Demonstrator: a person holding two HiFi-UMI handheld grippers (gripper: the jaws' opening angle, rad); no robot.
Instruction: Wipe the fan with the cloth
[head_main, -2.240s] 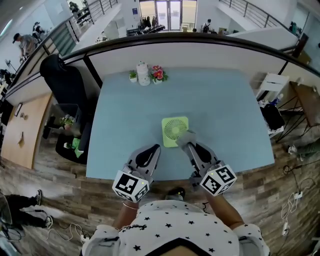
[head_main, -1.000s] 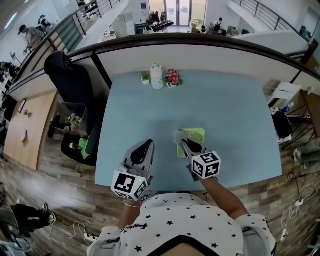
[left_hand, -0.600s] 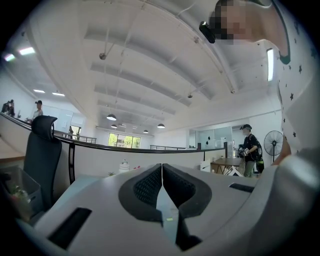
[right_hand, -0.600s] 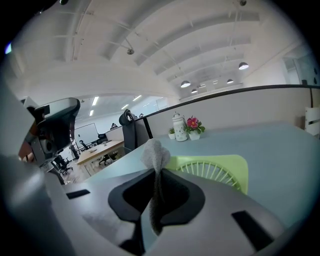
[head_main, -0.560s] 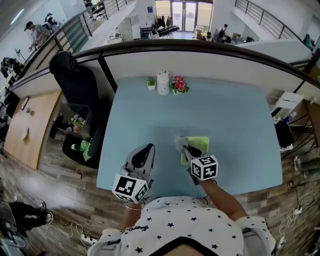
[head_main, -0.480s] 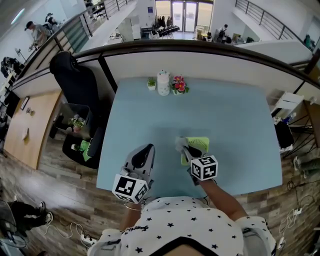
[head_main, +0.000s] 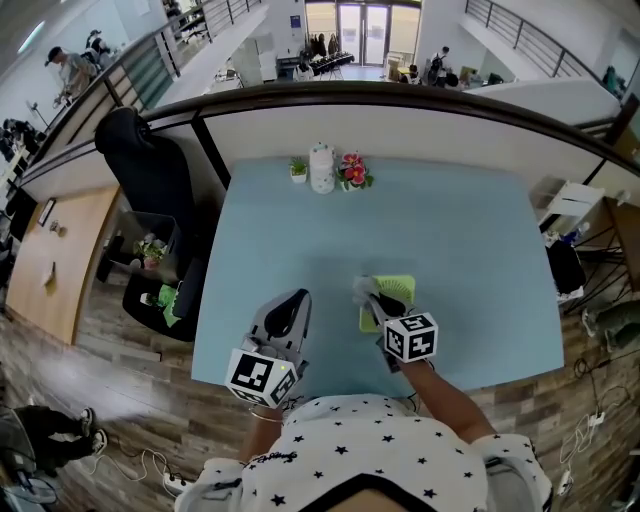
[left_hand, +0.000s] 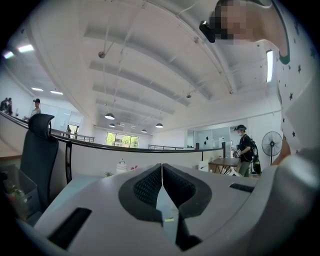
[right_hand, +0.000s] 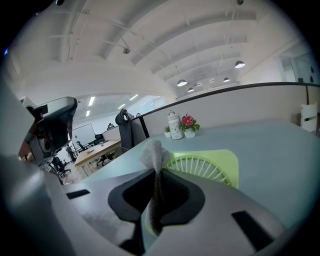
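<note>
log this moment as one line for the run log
right gripper: shut on cloth | cloth: at left edge of fan | left gripper: shut, empty, apart from fan | fan: flat on table

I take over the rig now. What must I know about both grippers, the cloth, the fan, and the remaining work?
Left gripper: shut, empty, over the near edge of the blue table.
Right gripper: shut on the grey cloth, at the left edge of the green fan.
The fan lies flat on the table.
Done: cloth gripped and brought to the fan.
To do: wipe across the fan; how much is already wiped cannot be seen.
</note>
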